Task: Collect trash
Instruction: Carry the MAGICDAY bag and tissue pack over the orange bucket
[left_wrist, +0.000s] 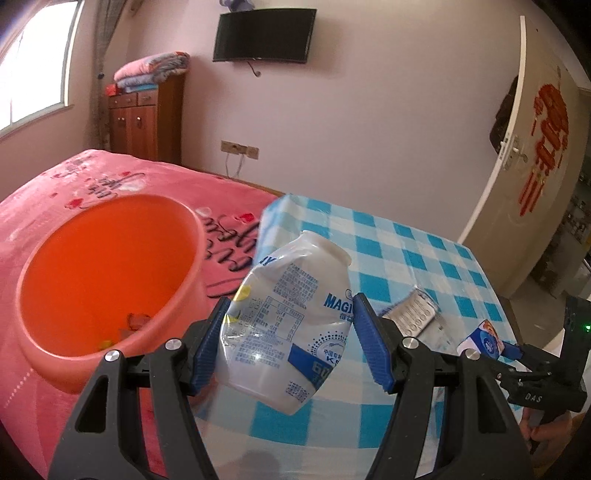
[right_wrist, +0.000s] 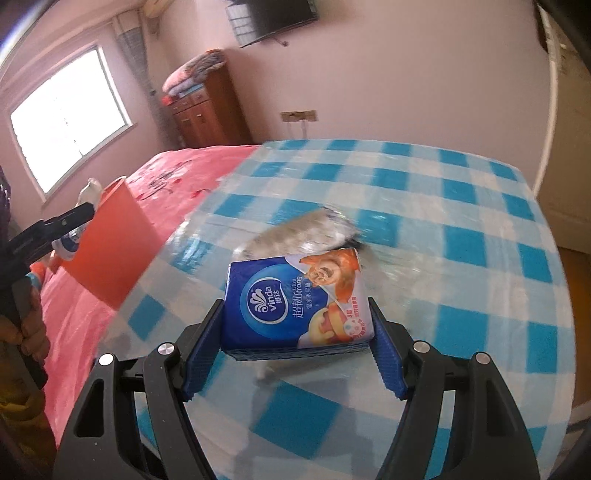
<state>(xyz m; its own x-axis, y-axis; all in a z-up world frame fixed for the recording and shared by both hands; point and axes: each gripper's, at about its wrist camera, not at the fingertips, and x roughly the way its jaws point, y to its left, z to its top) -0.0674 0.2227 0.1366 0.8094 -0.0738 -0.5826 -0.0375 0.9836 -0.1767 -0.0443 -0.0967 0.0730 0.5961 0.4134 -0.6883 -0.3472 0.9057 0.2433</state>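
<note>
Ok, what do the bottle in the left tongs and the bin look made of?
Bottle: thin, glossy white plastic, by the look; its wall is dented and creased, with highlights on the printed label. Bin: probably rigid moulded plastic, orange, smooth with a soft sheen and a rounded, thick rim.

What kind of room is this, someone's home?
Most likely a bedroom in a home: a bed with a pink blanket, a wall-mounted television, and a wooden cabinet stacked with folded quilts.
</note>
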